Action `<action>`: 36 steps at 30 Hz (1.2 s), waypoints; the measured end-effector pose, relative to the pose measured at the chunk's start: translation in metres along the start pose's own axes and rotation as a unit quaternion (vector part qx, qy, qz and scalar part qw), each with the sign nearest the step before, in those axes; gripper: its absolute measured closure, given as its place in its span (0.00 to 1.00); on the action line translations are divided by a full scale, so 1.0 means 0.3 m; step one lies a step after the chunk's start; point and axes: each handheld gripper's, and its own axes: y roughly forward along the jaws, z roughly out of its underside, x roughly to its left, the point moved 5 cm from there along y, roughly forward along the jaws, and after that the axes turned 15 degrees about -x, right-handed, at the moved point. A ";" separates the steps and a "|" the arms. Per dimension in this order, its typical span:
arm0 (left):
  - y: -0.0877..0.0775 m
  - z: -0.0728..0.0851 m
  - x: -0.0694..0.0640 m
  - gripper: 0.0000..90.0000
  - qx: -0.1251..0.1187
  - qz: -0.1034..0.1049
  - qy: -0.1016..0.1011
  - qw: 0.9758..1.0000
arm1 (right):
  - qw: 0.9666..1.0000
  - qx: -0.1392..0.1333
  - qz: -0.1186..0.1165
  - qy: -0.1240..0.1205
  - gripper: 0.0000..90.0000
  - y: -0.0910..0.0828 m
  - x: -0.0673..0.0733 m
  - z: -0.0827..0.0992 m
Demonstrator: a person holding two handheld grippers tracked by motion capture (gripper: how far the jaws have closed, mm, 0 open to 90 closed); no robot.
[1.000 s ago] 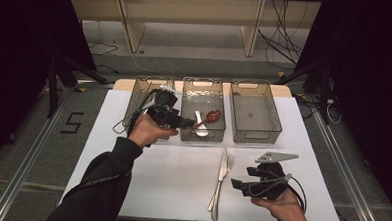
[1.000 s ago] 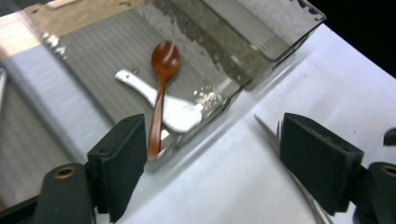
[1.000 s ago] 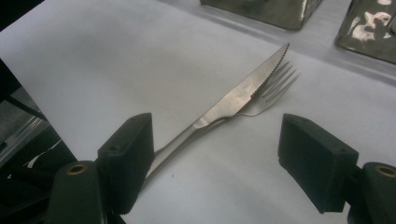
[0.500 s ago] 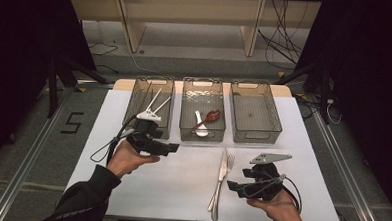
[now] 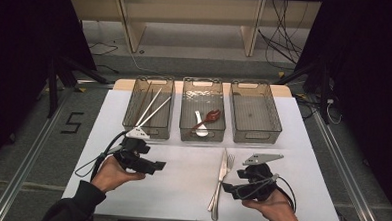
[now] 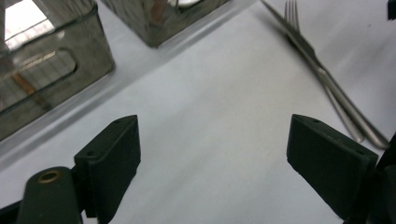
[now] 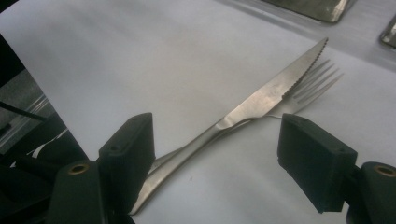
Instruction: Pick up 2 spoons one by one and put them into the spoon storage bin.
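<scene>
One knife [image 5: 220, 176], one fork [image 5: 228, 163], three bins [image 5: 256, 112].

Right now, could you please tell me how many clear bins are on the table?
3, in a row along the far edge: left bin holds chopsticks, middle bin spoons, right bin looks empty.

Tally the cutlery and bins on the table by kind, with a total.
Bins: 3, left, middle, right
Chopsticks: 3, in the left bin
Spoons: 2, white and red-brown, in the middle bin
Knives: 1
Forks: 1
Total: 10
</scene>
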 end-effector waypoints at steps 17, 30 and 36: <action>-0.085 0.059 0.033 0.19 -0.045 -0.026 -0.016 0.999 | 0.999 0.026 -0.023 -0.030 0.36 0.077 0.050 -0.014; -0.106 0.084 0.022 0.18 -0.037 -0.018 -0.025 0.999 | 0.995 0.065 -0.044 -0.062 0.55 0.151 0.096 0.018; -0.108 0.091 0.023 0.18 -0.036 -0.019 -0.032 0.999 | 0.994 0.071 -0.053 -0.066 0.67 0.163 0.099 0.024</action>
